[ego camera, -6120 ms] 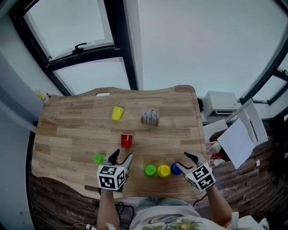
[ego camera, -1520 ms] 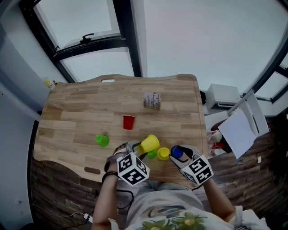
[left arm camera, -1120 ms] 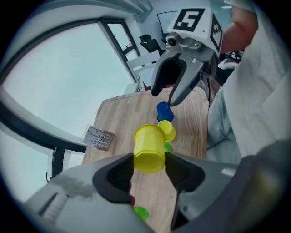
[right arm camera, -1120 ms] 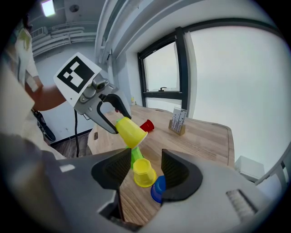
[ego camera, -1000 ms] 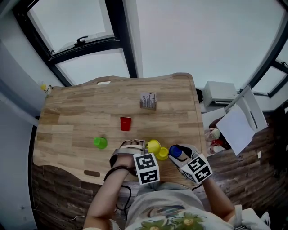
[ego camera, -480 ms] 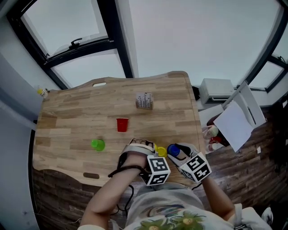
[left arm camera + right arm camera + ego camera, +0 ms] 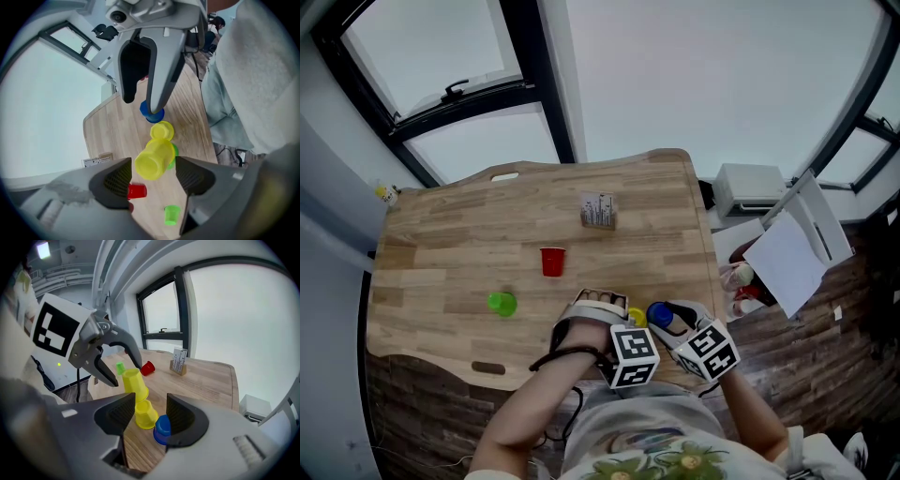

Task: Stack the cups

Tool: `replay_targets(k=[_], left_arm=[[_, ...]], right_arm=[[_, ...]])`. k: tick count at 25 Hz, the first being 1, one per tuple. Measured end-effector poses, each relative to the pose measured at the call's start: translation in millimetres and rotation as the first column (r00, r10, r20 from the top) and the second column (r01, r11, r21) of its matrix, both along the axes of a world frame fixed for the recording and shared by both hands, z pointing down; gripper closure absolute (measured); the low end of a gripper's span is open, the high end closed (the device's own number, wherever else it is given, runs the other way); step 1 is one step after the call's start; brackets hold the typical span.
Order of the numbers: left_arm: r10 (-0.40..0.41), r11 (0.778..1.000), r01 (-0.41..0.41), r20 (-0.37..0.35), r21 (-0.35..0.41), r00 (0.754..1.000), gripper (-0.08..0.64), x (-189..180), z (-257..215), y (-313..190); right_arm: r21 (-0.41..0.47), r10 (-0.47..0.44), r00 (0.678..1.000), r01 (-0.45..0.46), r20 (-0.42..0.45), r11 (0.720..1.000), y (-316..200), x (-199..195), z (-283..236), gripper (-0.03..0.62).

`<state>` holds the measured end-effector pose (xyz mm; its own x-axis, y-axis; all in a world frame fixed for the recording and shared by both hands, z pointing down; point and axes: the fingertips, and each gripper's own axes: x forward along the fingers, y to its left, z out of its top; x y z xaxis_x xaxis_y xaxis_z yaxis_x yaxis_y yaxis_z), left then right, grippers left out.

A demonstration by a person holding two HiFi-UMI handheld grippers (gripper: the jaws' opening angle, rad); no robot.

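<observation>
Wooden table [image 7: 450, 244], left tongs [image 7: 153, 175] opening around yellow cup [image 7: 154, 159]

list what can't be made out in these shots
- Head view: the left hand covers the yellow cups; only a sliver shows.
- Left gripper view: the top yellow cup hides most of the green cup under it, so how deep it sits is unclear.
- Left gripper view: a jaw of the right gripper cuts off part of the blue cup.
- Head view: the card stand's print is too small.
</observation>
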<state>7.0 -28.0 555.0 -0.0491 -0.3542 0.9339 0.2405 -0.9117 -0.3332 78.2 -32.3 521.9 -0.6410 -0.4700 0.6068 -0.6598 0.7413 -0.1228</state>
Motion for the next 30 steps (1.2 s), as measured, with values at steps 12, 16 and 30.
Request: replay_targets(k=[12,16,30], left_arm=[[-0.565,0.818,0.394,-0.715,-0.419,0.412,0.233,-49,-104,-21],[-0.634,0.704,0.511,-0.760,-0.494,0.140,0.233,-104,-105,-25],[-0.667,0.371,0.725,-0.710,-0.580,-0.227,0.234,-207,-46,13]], right_arm=[[-0.001,-0.065,0.998,0.065,0.015,0.998,0,-18,-2,0.364],[0.018,-0.156,0.988,0.156,0.003,0.988,4,-43,-5,0.336],[0.073,-0.276,0.960,0.279,-0.053,0.957,-1,-99,-7,0.377]])
